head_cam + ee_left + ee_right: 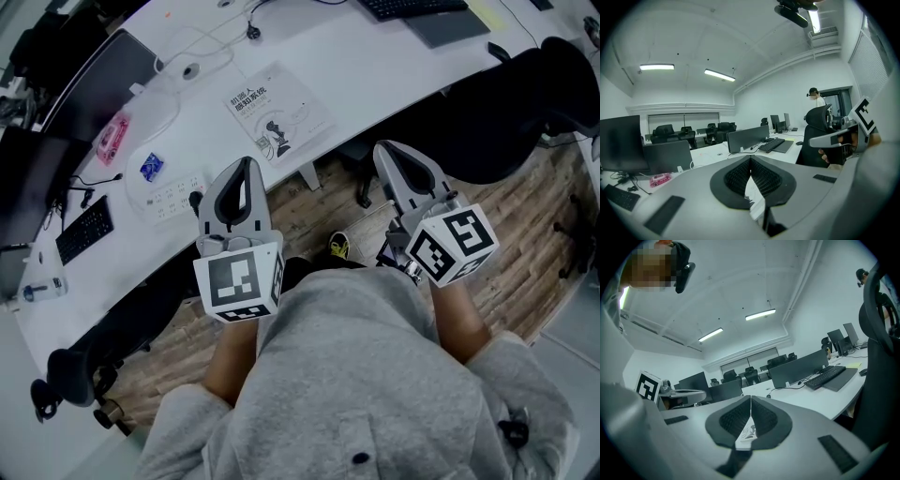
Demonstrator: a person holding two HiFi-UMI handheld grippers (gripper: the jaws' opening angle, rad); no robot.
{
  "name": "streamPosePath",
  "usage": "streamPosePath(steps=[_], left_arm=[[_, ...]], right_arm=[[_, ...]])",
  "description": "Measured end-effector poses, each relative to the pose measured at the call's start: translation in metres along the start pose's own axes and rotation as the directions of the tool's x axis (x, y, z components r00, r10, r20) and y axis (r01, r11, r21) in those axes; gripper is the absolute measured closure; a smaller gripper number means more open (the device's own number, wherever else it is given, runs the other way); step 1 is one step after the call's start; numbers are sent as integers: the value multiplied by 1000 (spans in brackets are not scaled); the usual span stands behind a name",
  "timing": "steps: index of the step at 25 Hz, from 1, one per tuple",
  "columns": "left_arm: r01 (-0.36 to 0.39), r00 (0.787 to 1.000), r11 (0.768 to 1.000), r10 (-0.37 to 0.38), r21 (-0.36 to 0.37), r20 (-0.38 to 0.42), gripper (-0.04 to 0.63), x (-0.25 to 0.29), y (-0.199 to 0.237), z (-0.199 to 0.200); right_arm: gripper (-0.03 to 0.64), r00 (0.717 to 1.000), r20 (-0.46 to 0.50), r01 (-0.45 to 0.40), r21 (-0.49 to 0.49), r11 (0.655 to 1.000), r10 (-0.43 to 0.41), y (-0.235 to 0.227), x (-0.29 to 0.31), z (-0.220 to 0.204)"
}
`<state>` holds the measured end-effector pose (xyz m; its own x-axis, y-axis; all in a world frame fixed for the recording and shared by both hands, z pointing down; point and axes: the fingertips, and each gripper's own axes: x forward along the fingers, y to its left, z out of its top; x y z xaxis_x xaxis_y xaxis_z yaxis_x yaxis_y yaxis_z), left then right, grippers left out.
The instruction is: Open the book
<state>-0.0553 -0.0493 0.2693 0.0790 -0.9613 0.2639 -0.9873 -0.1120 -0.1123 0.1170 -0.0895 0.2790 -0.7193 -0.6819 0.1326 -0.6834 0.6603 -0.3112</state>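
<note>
**Book and grippers.** One book (278,112), closed and cover up, lies on the white desk (394,66) near its edge. It sits just ahead of the left gripper (246,164) and ahead and to the left of the right gripper (386,148). Its long axis runs diagonally, with the title end farther from the grippers. The two grippers have their jaws closed tip to tip and hold nothing; they are above the wood-pattern floor (300,211). There are two keyboards: one (84,230) left of the left gripper, and one (412,7) far ahead of the right. The room is an open office with strip lights (656,67).
</note>
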Motion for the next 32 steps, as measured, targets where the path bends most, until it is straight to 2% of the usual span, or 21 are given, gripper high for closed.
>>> streamPosePath(steps=[20,32], left_arm=[[-19,999,1000,18,13,35,586,1,-5,14],[-24,999,1000,24,2,40,586,18,12,14]], right_arm=[[589,1000,19,-19,8,1000,19,-3,-1,4],[589,1000,10,-5,-2,1000,5,-11,21,6]])
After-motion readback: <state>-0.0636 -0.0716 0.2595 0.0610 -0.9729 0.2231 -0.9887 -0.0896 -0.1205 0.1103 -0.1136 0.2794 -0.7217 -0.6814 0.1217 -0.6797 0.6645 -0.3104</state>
